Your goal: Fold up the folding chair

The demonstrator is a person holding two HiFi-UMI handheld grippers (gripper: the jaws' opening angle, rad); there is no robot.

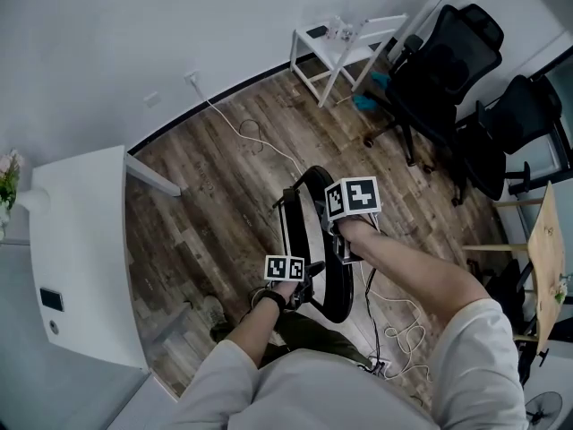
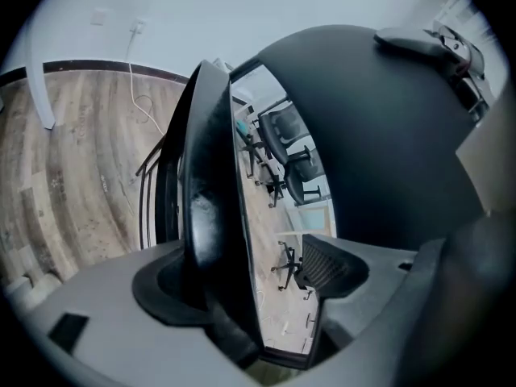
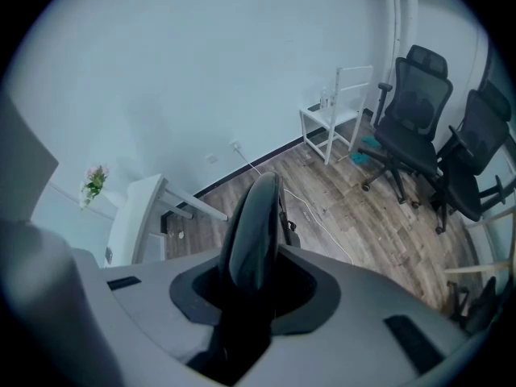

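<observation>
Wood floor (image 1: pixel 224 177) underfoot, the chair (image 1: pixel 338 296) stands nearly flat: the right gripper (image 3: pixel 254 297) has its fingers clamped on one black rim, the left gripper (image 2: pixel 250 285) holds its fingers wide around the other panel, so I'd judge the final squeeze together comes next.

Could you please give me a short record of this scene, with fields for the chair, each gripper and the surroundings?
Chair: black folding chair, upright on the wood floor, its panels close together.
Left gripper: open, a chair panel between the jaws, touching one pad only.
Right gripper: shut on the chair's rim.
Background: two office chairs, white side table, white desk.
</observation>
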